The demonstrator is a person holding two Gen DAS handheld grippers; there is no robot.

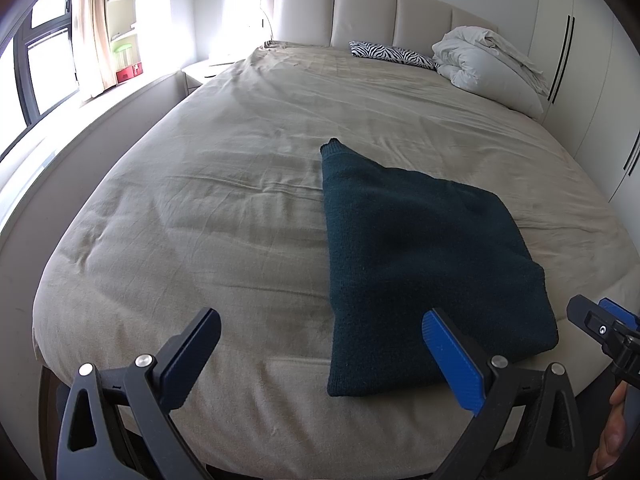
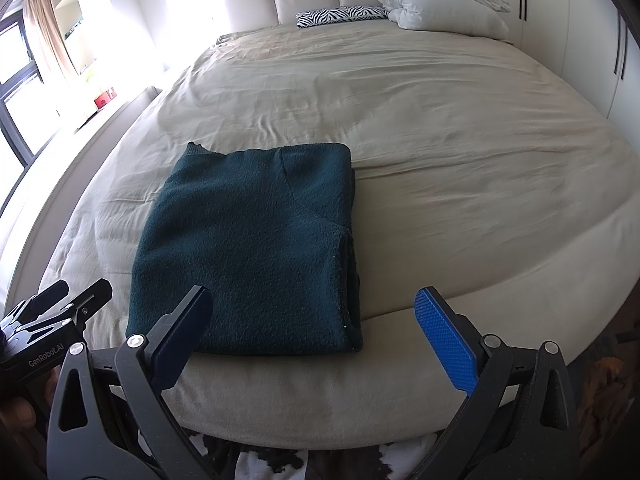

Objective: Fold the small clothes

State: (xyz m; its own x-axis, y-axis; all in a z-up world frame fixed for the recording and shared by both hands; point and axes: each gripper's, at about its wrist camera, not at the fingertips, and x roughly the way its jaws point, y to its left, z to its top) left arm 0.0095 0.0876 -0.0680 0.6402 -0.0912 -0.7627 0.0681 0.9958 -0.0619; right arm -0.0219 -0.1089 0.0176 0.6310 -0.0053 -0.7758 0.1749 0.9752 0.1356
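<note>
Dark green sweater (image 2: 248, 248): folded flat into a rectangle, near foot edge of bed (image 2: 440, 140) | left gripper (image 1: 320, 356): fingers wide, empty, sweater at 1 o'clock | right gripper (image 2: 316, 336): fingers wide, empty, sweater at 11 o'clock | white duvet (image 2: 444, 0), zebra pillow (image 2: 340, 14): at headboard, 1 o'clock

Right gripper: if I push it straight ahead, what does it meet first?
Probably the folded dark green knit sweater; the open right gripper points at its near right edge. Depth is unclear.
</note>
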